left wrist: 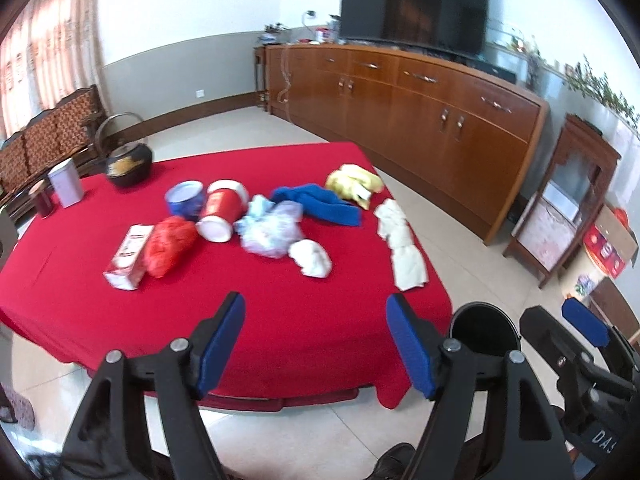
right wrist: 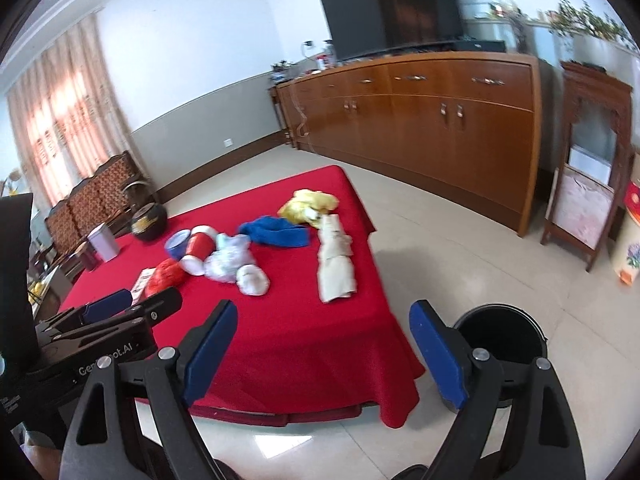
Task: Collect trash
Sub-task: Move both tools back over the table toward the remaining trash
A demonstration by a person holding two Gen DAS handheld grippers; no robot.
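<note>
Trash lies on the red table point(left wrist: 280, 320), far past the left gripper point(left wrist: 316, 344). Its blue fingers point(left wrist: 222, 344) stand wide apart and hold nothing. I count one red bag point(left wrist: 170, 250), one carton point(left wrist: 128, 258), two tubs point(left wrist: 200, 208), one pale bag point(left wrist: 270, 230) and one white wad point(left wrist: 312, 258). A black bin point(left wrist: 484, 330) sits on the floor, right of the fingers.

From the right wrist view, the right gripper point(right wrist: 320, 354) is also wide open and empty. The same trash pile point(right wrist: 224, 260) sits far ahead and left. The bin point(right wrist: 500, 336) is near, just behind the right finger. The left gripper point(right wrist: 108, 304) shows at the left; the writing on it is partly hidden, ending in "ot.AI".
</note>
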